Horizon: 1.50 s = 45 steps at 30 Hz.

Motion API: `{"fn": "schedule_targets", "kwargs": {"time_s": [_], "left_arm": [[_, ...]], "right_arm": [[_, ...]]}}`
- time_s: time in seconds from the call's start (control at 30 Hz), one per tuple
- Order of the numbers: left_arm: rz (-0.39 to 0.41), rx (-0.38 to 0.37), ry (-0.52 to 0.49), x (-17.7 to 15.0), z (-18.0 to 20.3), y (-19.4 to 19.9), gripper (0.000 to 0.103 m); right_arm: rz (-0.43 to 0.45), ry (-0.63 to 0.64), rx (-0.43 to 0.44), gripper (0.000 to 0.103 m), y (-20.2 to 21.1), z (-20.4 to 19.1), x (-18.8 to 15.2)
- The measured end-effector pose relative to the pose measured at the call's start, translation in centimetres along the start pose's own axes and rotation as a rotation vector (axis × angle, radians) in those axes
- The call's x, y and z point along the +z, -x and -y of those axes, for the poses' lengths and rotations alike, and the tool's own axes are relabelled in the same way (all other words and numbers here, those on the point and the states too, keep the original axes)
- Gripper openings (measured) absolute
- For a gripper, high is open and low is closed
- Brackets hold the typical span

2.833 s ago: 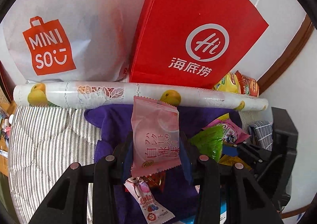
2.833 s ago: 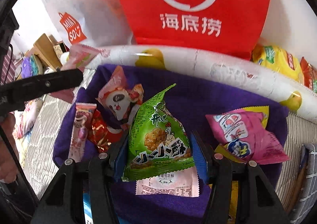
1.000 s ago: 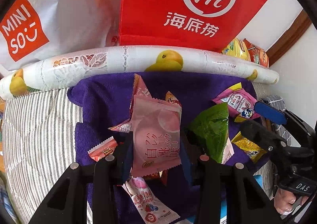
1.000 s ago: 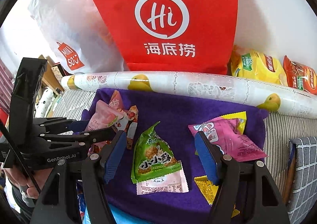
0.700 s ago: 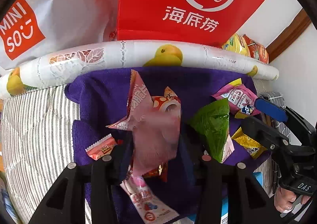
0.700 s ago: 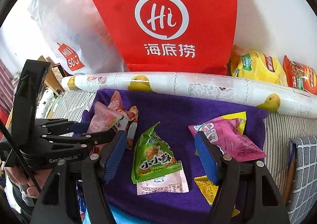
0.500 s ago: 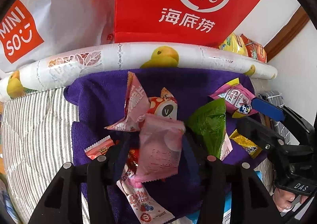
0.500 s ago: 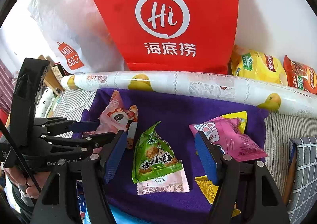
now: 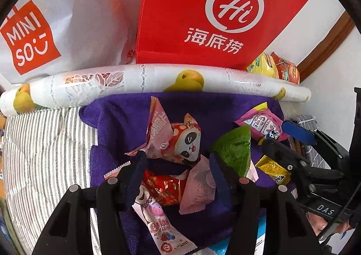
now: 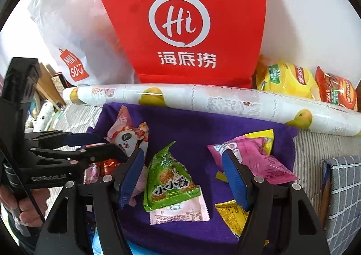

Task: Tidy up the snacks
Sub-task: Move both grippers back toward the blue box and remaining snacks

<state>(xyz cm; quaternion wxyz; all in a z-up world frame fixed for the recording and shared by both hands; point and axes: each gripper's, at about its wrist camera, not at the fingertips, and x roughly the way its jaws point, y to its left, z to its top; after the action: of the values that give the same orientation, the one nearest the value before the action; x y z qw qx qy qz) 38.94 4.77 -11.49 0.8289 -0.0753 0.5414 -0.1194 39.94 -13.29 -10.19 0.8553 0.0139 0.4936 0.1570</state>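
Nearest, the left gripper (image 9: 177,160) and right gripper (image 10: 182,160) both gape wide and empty over one purple towel (image 10: 191,128), where one pale pink packet (image 9: 198,187), one green triangular packet (image 10: 171,180) and one panda-printed packet (image 9: 182,142) lie before one red paper bag (image 10: 185,20).

Both views bright, even daylight; source direction cannot be determined. White wall (image 10: 304,17) near overexposed, detail washed out. Red bag (image 10: 185,24) saturated, print sharp. Glossy glare on the rolled sheet (image 9: 146,78) and on the green packet (image 10: 169,178). Soft shadows only, under snack wrappers on the purple towel (image 9: 117,124). Strong fisheye bending: the roll bows in left wrist view; black vignette at all corners. Left gripper (image 9: 176,164) and right gripper (image 10: 182,162) slightly soft near the lens. Pale pink packet (image 9: 198,187) blurred.
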Motion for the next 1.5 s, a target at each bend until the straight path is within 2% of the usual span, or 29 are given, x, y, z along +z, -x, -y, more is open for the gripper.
{"fn": "schedule_targets", "kwargs": {"time_s": [0.1, 0.23, 0.6, 0.77, 0.87, 0.93, 1.03, 1.13, 1.2, 1.33, 1.5], "left_arm": [[0.015, 0.006, -0.004, -0.1, 0.0, 0.6, 0.055], [0.042, 0.001, 0.0, -0.2, -0.1, 1.6, 0.055], [0.106, -0.012, -0.022, -0.4, 0.8, 4.2, 0.055], [0.149, -0.014, -0.039, -0.9, 1.8, 6.4, 0.055], [0.174, -0.048, -0.031, -1.3, 2.3, 8.0, 0.055], [0.194, -0.041, -0.046, -1.5, 3.0, 9.0, 0.055], [0.222, -0.029, -0.068, -2.6, 4.0, 10.7, 0.055], [0.213, -0.053, -0.072, -4.0, 4.5, 11.8, 0.055], [0.211, -0.044, -0.082, -5.3, 4.7, 12.6, 0.055], [0.205, -0.026, -0.09, -7.5, 4.6, 13.7, 0.055], [0.204, -0.016, -0.087, -10.1, 4.0, 15.2, 0.055]], "right_arm": [[0.01, 0.015, -0.053, 0.078, 0.3, -0.2, 0.0], [0.049, 0.013, -0.11, 0.081, 1.3, -0.5, 0.0], [0.083, -0.04, -0.163, 0.081, 4.7, -0.5, -1.9], [0.083, -0.076, -0.169, 0.081, 7.4, -0.5, -3.4], [0.102, -0.095, -0.213, 0.081, 9.3, -0.6, -4.5], [0.119, -0.111, -0.233, 0.081, 11.0, -0.7, -5.4], [0.136, -0.131, -0.232, 0.081, 13.1, -0.8, -6.4], [0.142, -0.143, -0.213, 0.081, 14.8, -1.0, -7.4], [0.157, -0.14, -0.189, 0.081, 15.8, -1.3, -8.0], [0.175, -0.152, -0.158, 0.081, 17.5, -2.1, -9.3], [0.187, -0.144, -0.159, 0.081, 18.9, -3.5, -11.0]]}}
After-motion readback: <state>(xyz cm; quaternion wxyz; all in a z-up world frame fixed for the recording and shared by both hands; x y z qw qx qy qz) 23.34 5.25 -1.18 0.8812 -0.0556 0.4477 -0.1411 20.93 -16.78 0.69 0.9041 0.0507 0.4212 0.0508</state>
